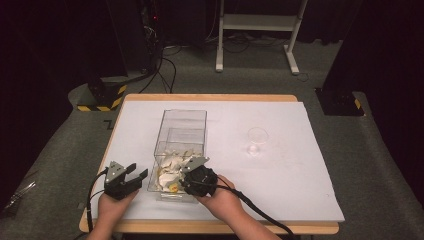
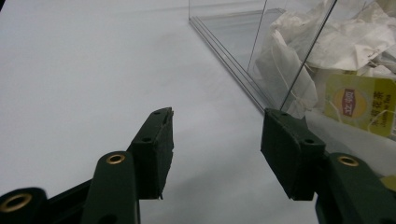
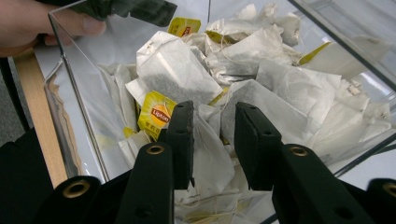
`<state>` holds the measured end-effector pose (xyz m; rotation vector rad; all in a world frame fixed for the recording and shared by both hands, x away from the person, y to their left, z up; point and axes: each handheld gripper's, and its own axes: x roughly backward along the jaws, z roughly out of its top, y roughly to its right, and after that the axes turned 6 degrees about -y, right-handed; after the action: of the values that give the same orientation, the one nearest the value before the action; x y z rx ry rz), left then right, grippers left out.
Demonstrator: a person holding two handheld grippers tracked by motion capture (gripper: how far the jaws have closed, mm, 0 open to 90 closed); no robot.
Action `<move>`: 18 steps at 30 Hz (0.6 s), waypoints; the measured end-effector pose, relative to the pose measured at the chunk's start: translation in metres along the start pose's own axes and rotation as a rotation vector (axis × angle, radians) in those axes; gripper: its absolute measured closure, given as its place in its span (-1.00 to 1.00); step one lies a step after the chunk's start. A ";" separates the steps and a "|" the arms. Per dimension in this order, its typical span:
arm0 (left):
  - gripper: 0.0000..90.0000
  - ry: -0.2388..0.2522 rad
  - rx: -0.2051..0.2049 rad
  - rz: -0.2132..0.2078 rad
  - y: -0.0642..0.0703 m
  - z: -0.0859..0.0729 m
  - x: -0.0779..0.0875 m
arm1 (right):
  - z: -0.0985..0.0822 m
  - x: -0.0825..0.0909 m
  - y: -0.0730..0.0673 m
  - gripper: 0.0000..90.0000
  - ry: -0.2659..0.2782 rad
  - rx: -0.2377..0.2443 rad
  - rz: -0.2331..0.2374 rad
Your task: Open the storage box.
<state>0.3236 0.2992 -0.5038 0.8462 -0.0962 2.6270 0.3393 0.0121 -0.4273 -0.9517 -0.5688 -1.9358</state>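
While the right gripper (image 3: 212,140) reached down into the clear box (image 1: 181,131), its jaws stood narrowly parted around a white tea bag (image 3: 210,154) in the heap at the box's near end. Left of it, the left gripper (image 2: 215,149) rested open just beside the box wall.

**Both hands low in frame, grippers angled inward**

At lower left of the high view, left black two-jaw gripper (image 1: 141,170) held in a bare hand (image 1: 111,207), jaws spread, pointing right. Just right of it, right black two-jaw gripper (image 3: 214,135) tipped downward, jaws narrowed, gripped by the other hand (image 1: 224,200).
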 end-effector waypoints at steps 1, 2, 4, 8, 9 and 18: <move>-0.02 0.004 -0.004 0.002 0.000 0.000 0.000 | 0.000 -0.001 0.000 0.54 -0.007 -0.002 0.001; -0.02 0.006 -0.005 0.003 0.000 0.000 0.001 | 0.000 -0.001 0.000 0.55 -0.008 -0.001 0.003; -0.02 0.007 -0.004 0.002 0.000 0.000 0.001 | 0.000 -0.002 -0.001 0.58 -0.012 0.000 0.004; -0.02 0.000 -0.006 0.004 0.001 0.000 0.000 | 0.000 -0.002 -0.001 0.70 -0.023 -0.001 0.008; -0.02 0.000 -0.008 0.004 0.001 0.000 0.000 | -0.001 -0.002 -0.002 0.76 -0.024 -0.001 0.007; -0.02 -0.002 -0.011 0.006 0.001 0.000 0.000 | -0.004 0.001 -0.004 0.99 -0.004 0.010 0.006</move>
<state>0.3234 0.2983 -0.5038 0.8469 -0.1135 2.6290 0.3339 0.0108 -0.4291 -0.9500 -0.5774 -1.9246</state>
